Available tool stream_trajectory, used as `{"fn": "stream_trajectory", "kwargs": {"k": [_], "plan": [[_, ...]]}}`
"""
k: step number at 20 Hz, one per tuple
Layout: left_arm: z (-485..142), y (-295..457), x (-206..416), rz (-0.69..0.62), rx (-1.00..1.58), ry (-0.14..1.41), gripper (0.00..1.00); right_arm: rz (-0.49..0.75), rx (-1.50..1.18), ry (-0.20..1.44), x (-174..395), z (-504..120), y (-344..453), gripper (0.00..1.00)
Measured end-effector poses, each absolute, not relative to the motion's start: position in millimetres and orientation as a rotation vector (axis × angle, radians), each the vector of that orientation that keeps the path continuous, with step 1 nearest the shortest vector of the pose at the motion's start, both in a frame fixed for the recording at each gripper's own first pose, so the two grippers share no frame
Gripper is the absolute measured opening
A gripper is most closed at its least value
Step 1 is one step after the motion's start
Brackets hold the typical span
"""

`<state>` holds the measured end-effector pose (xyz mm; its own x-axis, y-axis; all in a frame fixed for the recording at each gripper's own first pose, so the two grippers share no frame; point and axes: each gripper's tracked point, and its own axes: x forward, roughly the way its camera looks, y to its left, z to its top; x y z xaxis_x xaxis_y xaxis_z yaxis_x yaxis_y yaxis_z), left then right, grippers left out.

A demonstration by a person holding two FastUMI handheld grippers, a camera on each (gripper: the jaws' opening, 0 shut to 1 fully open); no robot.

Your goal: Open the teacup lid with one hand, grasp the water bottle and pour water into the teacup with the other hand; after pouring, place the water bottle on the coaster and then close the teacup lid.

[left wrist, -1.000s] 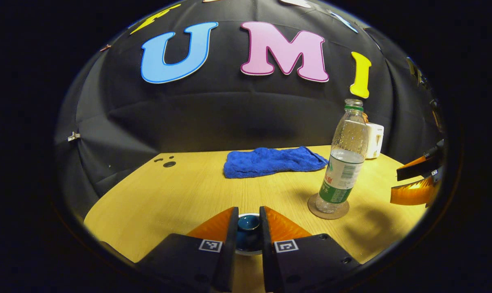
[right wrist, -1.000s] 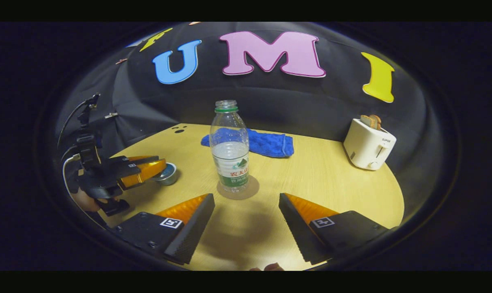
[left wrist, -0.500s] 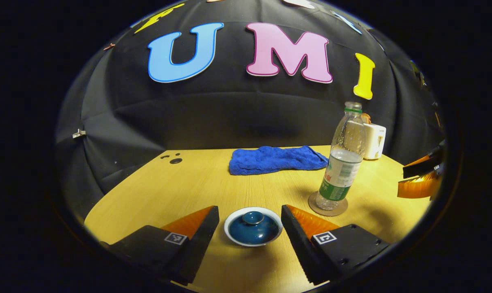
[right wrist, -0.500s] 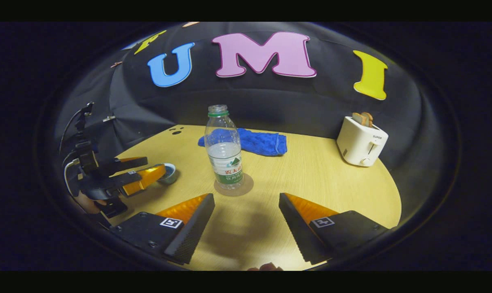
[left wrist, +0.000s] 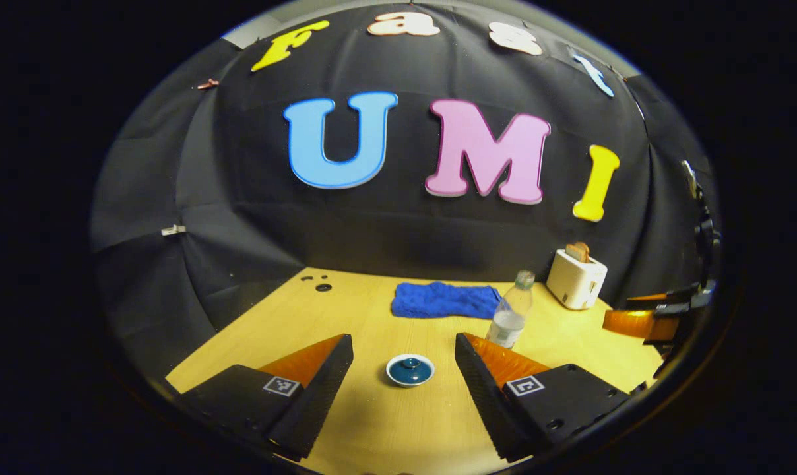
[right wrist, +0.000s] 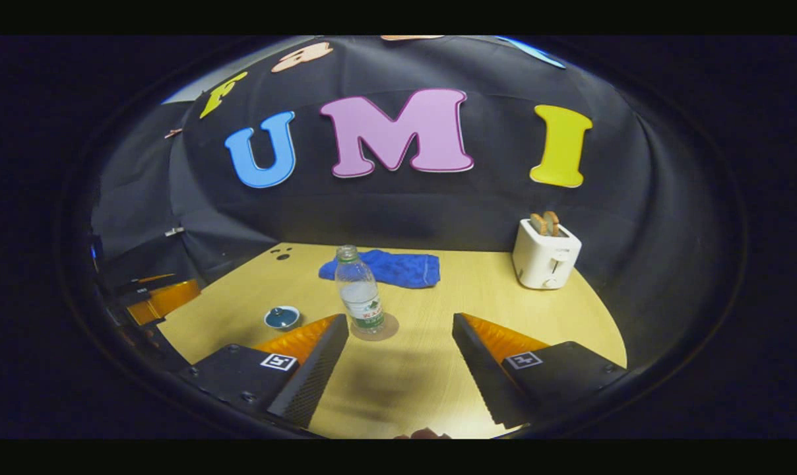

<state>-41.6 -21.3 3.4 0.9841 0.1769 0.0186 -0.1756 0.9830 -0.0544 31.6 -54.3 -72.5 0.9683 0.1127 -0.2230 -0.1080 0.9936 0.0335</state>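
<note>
In the left gripper view, the left gripper hangs above the pale wooden tabletop with its fingers spread wide and nothing between them. The small white teacup with its dark blue knobbed lid sits on the tabletop straight ahead of that gap, centred between the fingers but well below them. The clear plastic water bottle with a green label stands upright to the right of the cup. Behind it lie a folded blue towel and a white toaster.

In the right gripper view, the right gripper is likewise wide open and empty. The bottle stands upright on a round brown coaster, ahead and slightly left of the gap; the lidded cup lies further left.

With the lid on and the bottle on its coaster, the task looks finished or wholly untouched. The left gripper is the nearer one to the lid, directly in line with it.
</note>
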Motion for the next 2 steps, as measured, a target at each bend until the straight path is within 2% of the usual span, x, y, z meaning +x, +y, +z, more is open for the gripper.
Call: {"fn": "stream_trajectory", "kwargs": {"k": [2], "plan": [[29,-28,-63,0.185,-0.058,-0.072,0.98,0.086,0.029,0.197,16,-56,-61,0.99]]}}
